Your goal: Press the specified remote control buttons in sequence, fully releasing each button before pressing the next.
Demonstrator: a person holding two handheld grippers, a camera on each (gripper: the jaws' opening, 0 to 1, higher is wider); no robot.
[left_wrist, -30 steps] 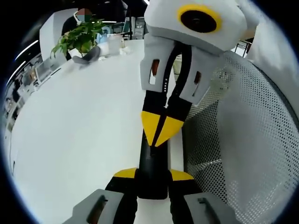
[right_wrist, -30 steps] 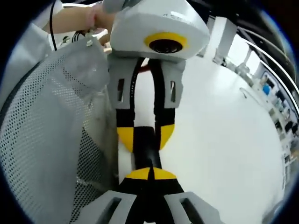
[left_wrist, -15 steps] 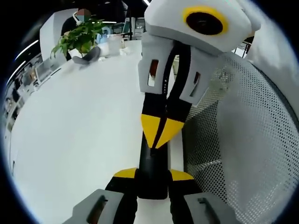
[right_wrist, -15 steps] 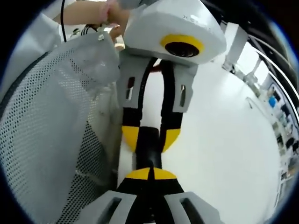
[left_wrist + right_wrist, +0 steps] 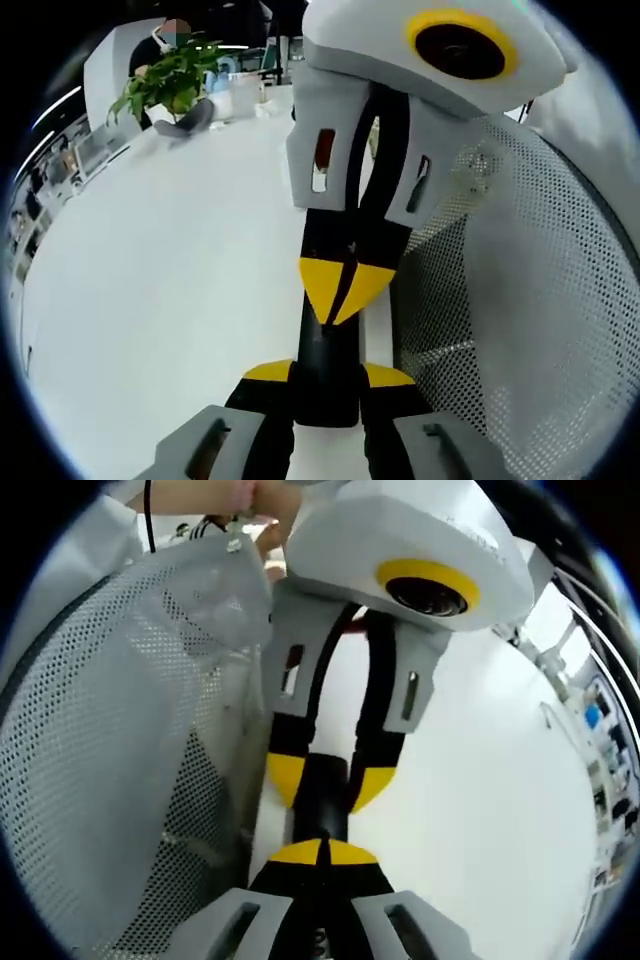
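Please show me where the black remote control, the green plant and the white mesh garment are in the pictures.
black remote control (image 5: pixel 325 365), left gripper view, its body between the jaws.
green plant (image 5: pixel 165 82), left gripper view, its leaves.
white mesh garment (image 5: pixel 100 740), right gripper view, its perforated fabric.

The long black remote control looks like glossy plastic, the white tabletop is smooth and faintly shiny, and the white perforated mesh fabric beside them looks soft, matt cloth.

We look from each pair of tongs toward the other, close up, facing in opposite directions. Both views share the black remote and white bench.
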